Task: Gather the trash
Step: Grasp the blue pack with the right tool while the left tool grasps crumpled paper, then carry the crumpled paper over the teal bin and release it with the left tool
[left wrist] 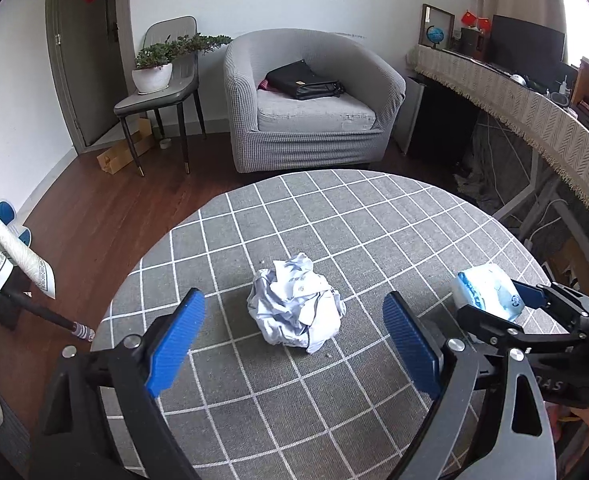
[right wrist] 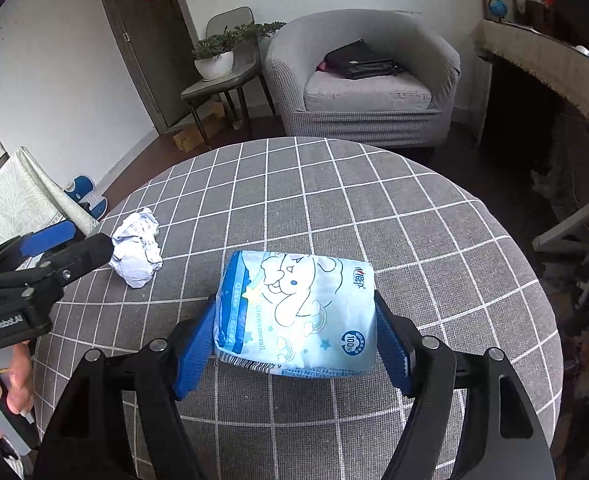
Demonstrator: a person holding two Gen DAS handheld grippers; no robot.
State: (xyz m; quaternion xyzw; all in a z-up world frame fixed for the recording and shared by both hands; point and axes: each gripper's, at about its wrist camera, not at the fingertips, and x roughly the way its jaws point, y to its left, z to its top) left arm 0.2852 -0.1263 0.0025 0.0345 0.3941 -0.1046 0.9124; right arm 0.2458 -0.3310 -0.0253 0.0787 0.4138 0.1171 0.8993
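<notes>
Lying on the grey checked cloth of the round worktop (left wrist: 374, 216), a crumpled ball of white paper (left wrist: 295, 305) is framed by the left gripper (left wrist: 294, 344), whose blue pads are spread wide to either side of it without touching it. The paper is seen just ahead of the pads, near the middle of the worktop. A light blue tissue pack (right wrist: 296, 312), printed with a cartoon dog, is pinched between the blue pads of the right gripper (right wrist: 294, 334), one pad being pressed against each end of the pack. From the left wrist view the same pack (left wrist: 488, 290) is seen to the right of the paper, well apart from it. Whether the pack is resting on the cloth or lifted clear cannot be told. Beyond the worktop a grey armchair (left wrist: 314, 96) is seen with a black bag (left wrist: 304, 80) on its seat, and a potted plant (left wrist: 154, 68) is placed on a chair beside it.
</notes>
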